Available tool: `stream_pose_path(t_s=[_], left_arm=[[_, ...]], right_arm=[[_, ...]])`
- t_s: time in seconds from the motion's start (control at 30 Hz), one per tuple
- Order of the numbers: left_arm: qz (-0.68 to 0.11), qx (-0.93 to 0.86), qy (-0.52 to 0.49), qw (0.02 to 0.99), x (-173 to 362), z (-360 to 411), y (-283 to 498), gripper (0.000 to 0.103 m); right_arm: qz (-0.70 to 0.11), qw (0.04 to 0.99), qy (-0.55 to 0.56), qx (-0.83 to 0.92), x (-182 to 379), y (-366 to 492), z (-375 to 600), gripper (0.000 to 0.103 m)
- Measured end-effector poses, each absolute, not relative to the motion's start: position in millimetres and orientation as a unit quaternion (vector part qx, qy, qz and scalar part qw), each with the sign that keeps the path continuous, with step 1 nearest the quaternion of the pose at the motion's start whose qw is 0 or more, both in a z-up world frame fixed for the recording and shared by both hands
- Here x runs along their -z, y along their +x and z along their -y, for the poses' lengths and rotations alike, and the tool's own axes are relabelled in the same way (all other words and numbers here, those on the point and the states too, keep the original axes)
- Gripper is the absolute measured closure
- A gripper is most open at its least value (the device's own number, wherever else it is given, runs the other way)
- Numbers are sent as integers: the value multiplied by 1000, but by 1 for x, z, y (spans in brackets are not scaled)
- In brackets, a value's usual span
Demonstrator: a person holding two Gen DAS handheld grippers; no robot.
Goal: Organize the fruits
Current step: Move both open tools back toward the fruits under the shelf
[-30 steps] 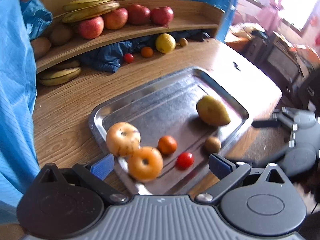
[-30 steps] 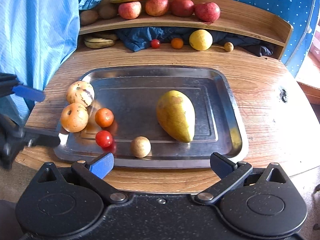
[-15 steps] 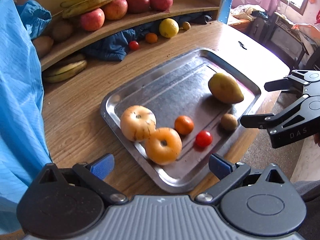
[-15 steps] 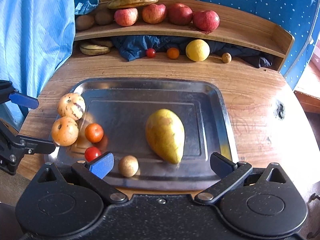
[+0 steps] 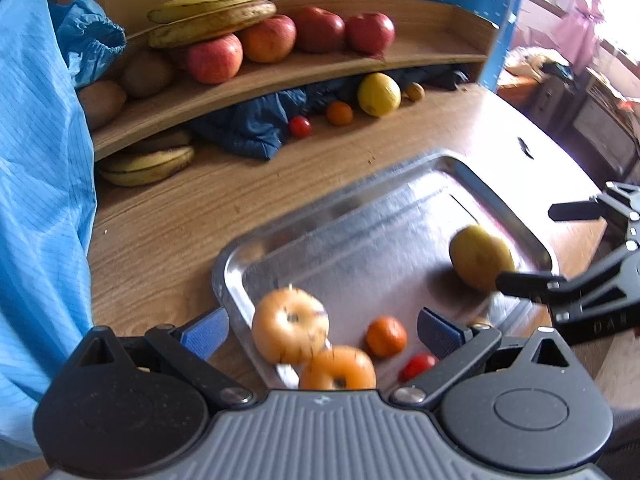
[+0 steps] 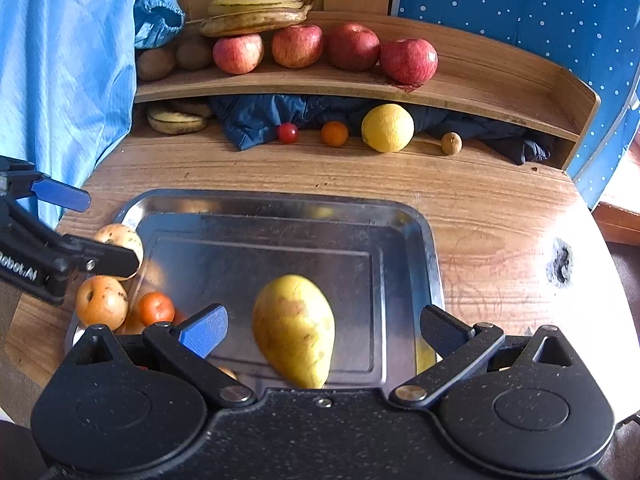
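the right tongs (image 6: pixel 322 330) are wide open and hold nothing, with the big yellow pear (image 6: pixel 294 330) right between their tips on the metal tray (image 6: pixel 424 240). the left tongs (image 5: pixel 320 324) are open and empty too, close over two round yellow-orange fruits (image 5: pixel 290 326). the pear looks smooth and round, so it could slip or roll if the tongs squeeze it off-centre. the two tongs are near each other and might bump. the left view is blurry, and a small brown fruit on the tray is mostly hidden behind the right tongs.
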State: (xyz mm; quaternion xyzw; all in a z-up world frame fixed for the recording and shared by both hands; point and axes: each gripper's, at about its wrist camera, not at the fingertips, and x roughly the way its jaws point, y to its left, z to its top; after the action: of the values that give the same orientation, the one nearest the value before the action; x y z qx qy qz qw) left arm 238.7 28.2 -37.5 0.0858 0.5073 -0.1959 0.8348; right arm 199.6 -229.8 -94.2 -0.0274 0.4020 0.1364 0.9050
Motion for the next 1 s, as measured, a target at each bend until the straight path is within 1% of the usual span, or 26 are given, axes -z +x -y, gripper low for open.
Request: stream_pose_path(t_s=[0.3,0.57,0.77,1.0], left_arm=[[-513,160,49,842,42,-11,270,1],[-528,129,-13,839,50,5,298,1],[-524,121,-18,843,54,19,310,1],[-527,105,-34,843,62,26,333,1]], right_arm=[[-397,907,-30,-137,96,222,238,1],[-401,903,-39,-151,99,243,245,1],[-405,897,-58,-168,102,264,246,1],[-390,896,-97,-190,103,289,243,1]])
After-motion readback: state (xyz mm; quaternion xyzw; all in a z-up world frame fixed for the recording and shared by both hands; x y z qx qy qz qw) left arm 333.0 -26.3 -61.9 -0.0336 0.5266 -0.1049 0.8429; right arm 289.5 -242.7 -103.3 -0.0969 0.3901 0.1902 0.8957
